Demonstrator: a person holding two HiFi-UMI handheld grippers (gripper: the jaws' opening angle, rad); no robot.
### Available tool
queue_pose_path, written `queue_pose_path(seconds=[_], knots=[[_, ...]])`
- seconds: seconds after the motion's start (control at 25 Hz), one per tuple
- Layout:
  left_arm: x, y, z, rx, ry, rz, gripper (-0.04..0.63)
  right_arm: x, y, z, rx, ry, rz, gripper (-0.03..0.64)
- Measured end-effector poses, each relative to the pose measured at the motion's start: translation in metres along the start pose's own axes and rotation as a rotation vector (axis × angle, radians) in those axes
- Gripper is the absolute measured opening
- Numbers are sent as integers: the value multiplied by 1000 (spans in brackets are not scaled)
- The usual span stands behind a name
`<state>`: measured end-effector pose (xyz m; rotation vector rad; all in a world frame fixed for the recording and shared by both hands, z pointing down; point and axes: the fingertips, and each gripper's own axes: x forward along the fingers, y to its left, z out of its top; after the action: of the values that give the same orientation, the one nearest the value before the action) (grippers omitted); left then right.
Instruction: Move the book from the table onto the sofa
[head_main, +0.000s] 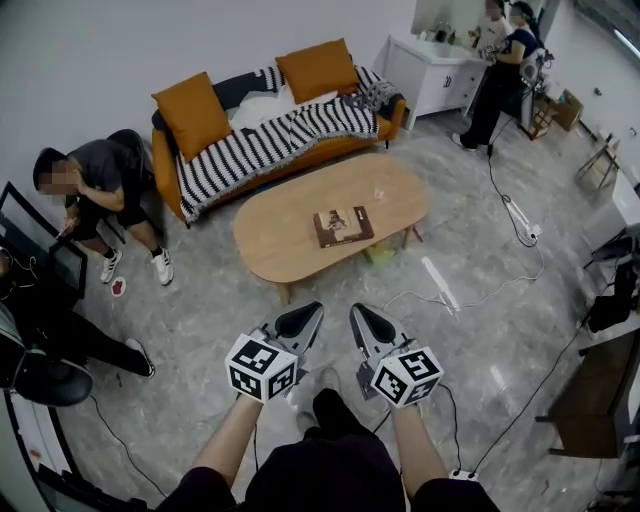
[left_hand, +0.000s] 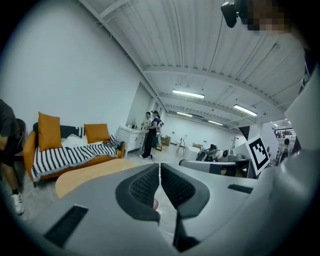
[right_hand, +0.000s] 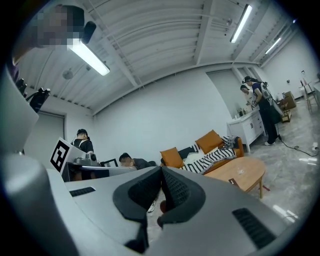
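Left claw (head_main: 311, 313) and right claw (head_main: 361, 316) closed, empty; book (head_main: 342, 226) on table (head_main: 290, 222).

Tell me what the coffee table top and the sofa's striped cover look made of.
Coffee table: probably light wood or wood-look laminate, smooth, matte; even pale tan. Striped cover: soft woven fabric; it drapes and creases over the sofa front.

Item: two hand-held claws, matched pair.

- Left claw (head_main: 308, 313): we list a pale grey moulded shell tapering to a black pointed nose, with black pads (left_hand: 145, 187) of fine dotted texture and black rectangular slots (left_hand: 65, 226) sunk in the shell.
- Right claw (head_main: 360, 313): we list the same build and colours.
- Left cube (head_main: 262, 367), right cube (head_main: 407, 376): white, each face printed with a black square marker.
- Clothing: we note dark sleeves (head_main: 200, 492) ending above the elbows and a dark garment (head_main: 330, 470) below.
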<state>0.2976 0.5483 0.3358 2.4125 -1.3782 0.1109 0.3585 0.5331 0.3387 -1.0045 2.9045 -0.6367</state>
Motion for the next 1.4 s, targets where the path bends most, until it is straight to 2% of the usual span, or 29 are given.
queue_pose_path(seconds=[0.52, 0.92, 1.2, 1.4], knots=[[110, 60, 32, -25, 49, 29, 25, 75, -99, 31, 76, 29, 16, 25], [142, 84, 47, -13, 69, 59, 25, 100, -134, 43, 138, 22, 25, 25], [171, 112, 51, -8, 93, 36, 25, 127, -162, 47, 173, 15, -9, 25], [197, 147, 61, -16, 106, 4, 25, 161, -183, 52, 200, 17, -52, 25]])
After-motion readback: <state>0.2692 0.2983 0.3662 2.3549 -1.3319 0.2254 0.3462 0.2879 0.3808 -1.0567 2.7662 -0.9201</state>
